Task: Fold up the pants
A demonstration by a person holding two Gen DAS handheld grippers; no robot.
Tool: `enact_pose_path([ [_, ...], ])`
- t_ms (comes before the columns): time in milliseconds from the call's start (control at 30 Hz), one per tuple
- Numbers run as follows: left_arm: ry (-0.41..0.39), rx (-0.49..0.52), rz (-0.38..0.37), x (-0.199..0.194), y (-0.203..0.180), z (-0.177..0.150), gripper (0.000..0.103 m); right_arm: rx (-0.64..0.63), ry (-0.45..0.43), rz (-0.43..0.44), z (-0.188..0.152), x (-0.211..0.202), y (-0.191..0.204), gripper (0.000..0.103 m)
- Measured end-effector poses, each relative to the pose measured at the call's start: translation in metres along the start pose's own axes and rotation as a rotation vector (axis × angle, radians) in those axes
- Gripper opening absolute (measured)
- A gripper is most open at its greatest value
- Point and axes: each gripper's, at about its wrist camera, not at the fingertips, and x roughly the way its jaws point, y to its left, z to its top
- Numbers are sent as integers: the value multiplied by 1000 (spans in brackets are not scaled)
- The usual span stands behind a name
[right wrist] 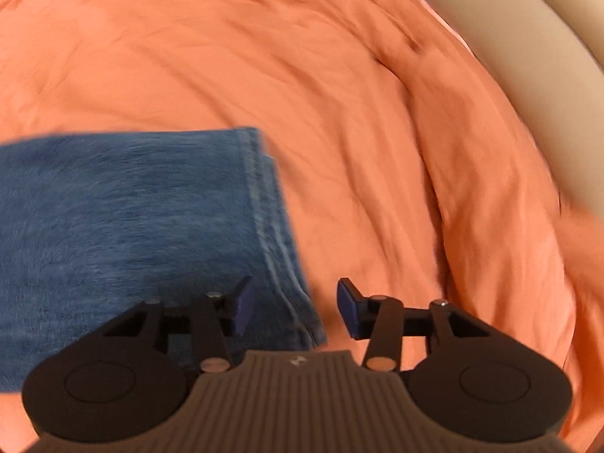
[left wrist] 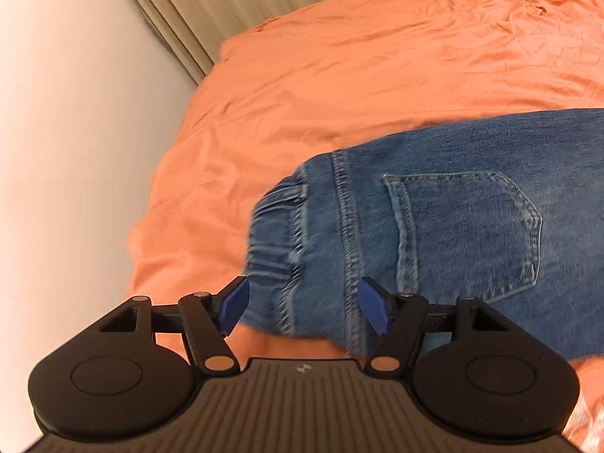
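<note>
Blue pads [left wrist: 234,308] of left gripper [left wrist: 304,307] spread wide, holding nothing, hovering over elastic waistband [left wrist: 275,234] of pants [left wrist: 453,219]. Right gripper [right wrist: 294,307] likewise agape and empty, poised at hem end [right wrist: 271,226], one pad over denim, other over orange bedsheet [right wrist: 339,94]. Pants lie flat on bedsheet, back pocket [left wrist: 464,226] up, legs apparently stacked. Denim likely heavyish, limp, grippy; pinch waistband corner and hem seam through all layers.

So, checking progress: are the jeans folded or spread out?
Folded lengthwise: jeans show one back pocket, and stacked hems lie together.
</note>
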Motion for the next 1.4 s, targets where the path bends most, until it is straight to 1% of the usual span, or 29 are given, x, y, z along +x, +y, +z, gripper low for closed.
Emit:
enact_pose_path([
  [67,7,-8,4,-4,7,-5,77,129,25,47,-7,2,-20,24],
  [167,18,-35,19,-4,16,-10,77,302,51,134,-16,8,-38,24],
  [233,26,-61,17,-4,20,-11,77,387,61,189,-21,16,-43,21],
  [267,31,-67,16,-4,21,-12,77,421,63,209,-23,19,-43,8],
  [300,37,-63,21,-4,20,-13,77,445,66,226,-24,20,-42,0],
  [333,37,-53,28,-6,19,-14,77,472,55,237,-26,17,-43,0],
  [367,43,-40,36,-9,18,-15,77,477,30,229,-26,11,-44,0],
  [433,39,-47,42,-14,20,-17,77,430,-40,208,-23,-10,-47,0],
  [500,50,-67,33,-14,24,-18,77,430,-53,210,-24,-20,-57,0],
  [567,64,-99,21,-11,30,-21,77,423,-28,189,-27,-14,-61,0],
  [633,71,-151,-1,-9,38,-24,77,411,-8,150,-31,0,-56,0],
  [733,71,-255,-63,-11,56,-32,78,370,17,104,-36,22,-40,0],
  [800,67,-341,-119,-14,71,-38,81,313,9,75,-35,27,-26,1],
  [833,66,-386,-150,-14,79,-42,83,276,-6,47,-34,24,-20,5],
  [867,67,-436,-183,-12,86,-45,84,242,-30,17,-33,19,-15,17],
  [900,68,-484,-216,-9,93,-48,84,212,-51,-5,-32,13,-12,27],
  [967,62,-578,-273,-3,103,-53,84,152,-79,-40,-28,-1,-4,27],
  [1033,58,-664,-325,9,106,-56,84,132,-96,-18,-25,-16,1,28],
  [1133,56,-839,-424,34,105,-66,84,88,-120,6,-25,-38,18,33],
  [1200,54,-952,-468,52,102,-74,84,55,-128,33,-28,-52,33,37],
  [1267,68,-1044,-487,72,96,-82,84,31,-127,55,-32,-58,46,38],
  [1300,69,-1067,-489,81,93,-84,83,14,-123,60,-37,-62,52,38],
  [1367,45,-1087,-468,95,86,-86,82,-17,-115,59,-43,-68,63,39],
  [1400,25,-1082,-453,98,85,-85,63,-28,-109,57,-46,-71,67,39],
])
